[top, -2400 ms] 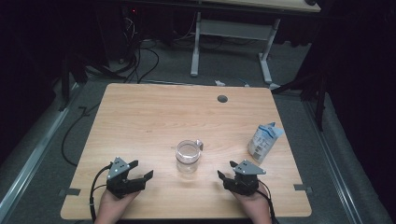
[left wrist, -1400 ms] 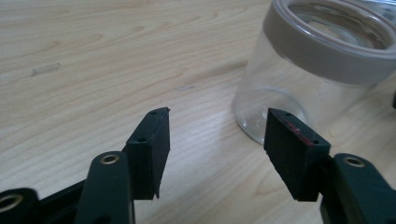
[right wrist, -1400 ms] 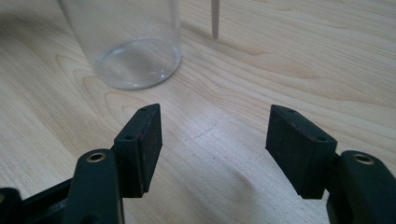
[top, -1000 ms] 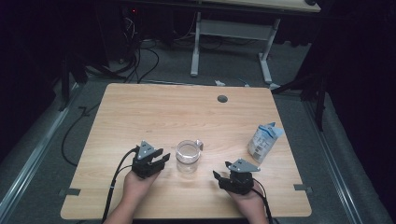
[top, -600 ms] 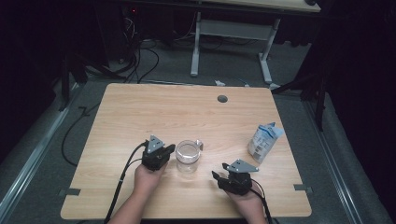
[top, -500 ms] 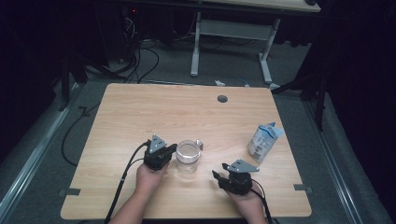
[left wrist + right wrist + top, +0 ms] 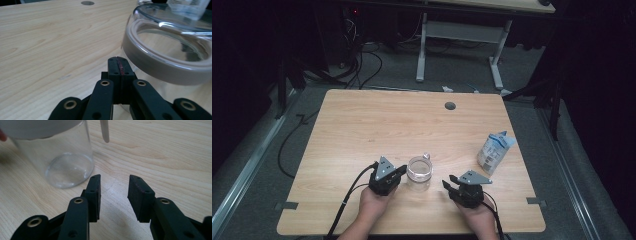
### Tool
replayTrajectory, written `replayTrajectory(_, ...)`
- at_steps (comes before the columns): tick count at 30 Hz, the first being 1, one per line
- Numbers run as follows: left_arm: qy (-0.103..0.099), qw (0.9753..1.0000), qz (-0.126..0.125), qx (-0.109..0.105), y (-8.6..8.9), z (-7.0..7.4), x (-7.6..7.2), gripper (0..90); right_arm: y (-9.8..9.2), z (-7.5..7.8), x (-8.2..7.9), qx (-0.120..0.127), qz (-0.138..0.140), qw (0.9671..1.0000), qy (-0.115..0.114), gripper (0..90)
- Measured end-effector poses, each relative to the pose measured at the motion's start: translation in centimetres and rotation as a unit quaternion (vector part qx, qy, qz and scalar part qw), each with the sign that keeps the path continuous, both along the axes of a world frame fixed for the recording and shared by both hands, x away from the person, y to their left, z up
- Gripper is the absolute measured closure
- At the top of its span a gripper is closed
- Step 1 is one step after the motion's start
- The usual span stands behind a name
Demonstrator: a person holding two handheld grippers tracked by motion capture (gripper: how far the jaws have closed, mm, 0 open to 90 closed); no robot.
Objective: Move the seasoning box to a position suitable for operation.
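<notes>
From where I am standing, the glass jar (image 7: pixel 419 172) is sitting near the front of the wooden surface (image 7: pixel 362 125), between the two grippers. The left gripper (image 7: pixel 393 175) is resting just beside the jar's left wall, with its jaws pressed together and pinching nothing. The right gripper (image 7: pixel 451 186) is lying a little apart on the jar's right, with its jaws spread and nothing between them. A lid with a pale band (image 7: pixel 160 65) is sitting on the jar, and a wire clasp (image 7: pixel 105 131) is hanging down its side.

The risk, as I am judging it, is that the closed left jaws are pointing at the glass rather than around it. If they are pushed forward as they are, they are likely to shove the jar sideways or tip it, since clear smooth glass slides easily on this wood. The right gripper, if it is closing on the curved wall off-centre, could squirt the jar away. The blue-and-white pouch (image 7: pixel 493 151) is standing well apart to the right, so it is hardly in danger.
</notes>
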State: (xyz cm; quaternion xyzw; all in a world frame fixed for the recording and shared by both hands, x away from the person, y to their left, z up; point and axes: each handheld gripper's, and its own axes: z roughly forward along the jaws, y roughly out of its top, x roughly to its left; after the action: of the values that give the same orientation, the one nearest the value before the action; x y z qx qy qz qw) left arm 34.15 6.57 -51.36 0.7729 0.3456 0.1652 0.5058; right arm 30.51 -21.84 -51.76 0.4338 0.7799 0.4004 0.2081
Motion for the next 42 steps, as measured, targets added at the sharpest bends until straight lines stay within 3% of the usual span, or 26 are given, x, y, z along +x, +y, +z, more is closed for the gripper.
replayTrajectory(9,0.001,0.9995,-0.031,-0.009,-1.2,-0.1,-2.2,90.0,-0.3,0.2,0.0,-0.002,-0.007,1.0000,-0.007,67.2)
replayTrajectory(12,-0.006,0.9995,-0.031,-0.002,-1.1,-0.1,-2.5,90.0,-0.5,0.3,-0.1,-0.002,-0.008,0.9999,-0.011,69.4)
replayTrajectory(16,-0.012,0.9999,-0.006,0.000,0.8,0.2,-2.2,89.4,-0.6,0.5,-0.3,-0.002,-0.008,0.9998,-0.019,73.1)
replayTrajectory(23,-0.008,0.9980,0.053,0.035,6.4,0.3,-1.6,84.4,-0.7,0.9,-0.6,0.004,-0.009,0.9994,-0.033,81.4)
replayTrajectory(26,-0.010,0.9972,0.068,0.030,8.5,-0.5,-2.3,81.4,-0.6,1.1,-0.8,0.005,-0.009,0.9990,-0.042,89.5)
replayTrajectory(28,-0.010,0.9962,0.080,0.033,9.4,-1.3,-3.1,80.6,-0.5,1.2,-1.0,0.002,-0.007,0.9988,-0.048,90.0)
replayTrajectory(30,0.003,0.9965,0.081,0.022,9.9,-1.2,-3.2,81.0,-0.2,1.3,-1.2,-0.006,-0.009,0.9987,-0.050,90.0)
replayTrajectory(32,-0.013,0.9965,0.079,0.024,10.1,-0.4,-3.3,80.9,0.1,1.3,-1.2,-0.008,-0.012,0.9986,-0.052,90.0)
replayTrajectory(37,0.003,0.9966,0.079,0.023,10.3,-0.4,-3.1,82.3,1.0,1.0,-1.3,-0.025,-0.014,0.9981,-0.054,90.0)
replayTrajectory(42,0.003,0.9962,0.086,0.015,10.7,-0.3,-3.3,81.9,1.4,0.9,-1.2,-0.027,-0.012,0.9981,-0.053,90.0)
